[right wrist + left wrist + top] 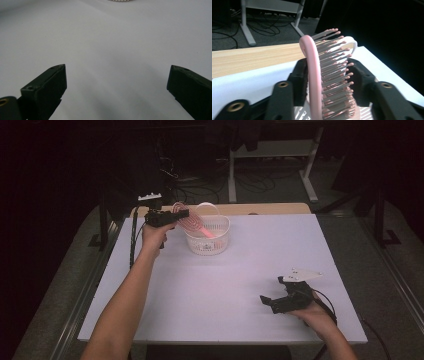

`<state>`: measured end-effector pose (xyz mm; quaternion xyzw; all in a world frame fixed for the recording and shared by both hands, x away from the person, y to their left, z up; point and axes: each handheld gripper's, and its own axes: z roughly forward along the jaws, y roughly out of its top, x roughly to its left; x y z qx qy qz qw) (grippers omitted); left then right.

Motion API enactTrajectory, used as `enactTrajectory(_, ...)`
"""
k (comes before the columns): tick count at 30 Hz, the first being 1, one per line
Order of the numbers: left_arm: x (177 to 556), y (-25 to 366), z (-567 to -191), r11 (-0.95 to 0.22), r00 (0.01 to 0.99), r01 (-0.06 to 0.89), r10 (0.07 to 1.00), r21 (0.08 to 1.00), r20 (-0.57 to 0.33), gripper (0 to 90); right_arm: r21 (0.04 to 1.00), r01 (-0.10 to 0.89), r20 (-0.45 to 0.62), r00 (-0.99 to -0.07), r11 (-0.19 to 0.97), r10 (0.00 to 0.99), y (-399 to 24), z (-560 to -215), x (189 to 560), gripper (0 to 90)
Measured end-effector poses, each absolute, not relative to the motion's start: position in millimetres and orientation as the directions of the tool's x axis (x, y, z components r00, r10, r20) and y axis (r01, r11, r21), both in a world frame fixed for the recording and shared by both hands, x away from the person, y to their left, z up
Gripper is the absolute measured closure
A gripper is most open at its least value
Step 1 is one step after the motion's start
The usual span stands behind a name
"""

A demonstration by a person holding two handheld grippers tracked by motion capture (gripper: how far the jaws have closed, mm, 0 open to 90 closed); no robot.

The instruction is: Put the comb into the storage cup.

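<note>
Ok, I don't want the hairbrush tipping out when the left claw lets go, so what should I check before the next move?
1. Pink hairbrush has its lower end inside the white basket: ok.
2. Left claw pads pressing on the hairbrush: cannot tell; it stands between the jaws.
3. Basket upright on the table: ok.
4. Right claw open, holding nothing, well apart from the basket: ok.
5. Hairbrush propped against the basket rim: cannot tell.

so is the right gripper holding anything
No, the right gripper has its jaws wide apart with only bare white table between them.
</note>
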<state>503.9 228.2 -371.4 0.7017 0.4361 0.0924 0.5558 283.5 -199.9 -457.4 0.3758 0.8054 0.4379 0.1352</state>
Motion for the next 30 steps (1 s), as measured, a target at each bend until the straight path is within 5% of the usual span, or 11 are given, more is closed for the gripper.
enactTrajectory(20,497,236,-367,-0.068,0.618,0.505,0.725,0.860,-0.305,16.3,0.806,0.489,0.114,-0.680,0.333,0.724,-201,-460,283,2.3)
enactTrajectory(30,485,248,-364,-0.147,0.642,0.482,0.730,0.864,-0.234,9.9,0.804,0.488,0.109,-0.683,0.340,0.722,-200,-460,284,2.3)
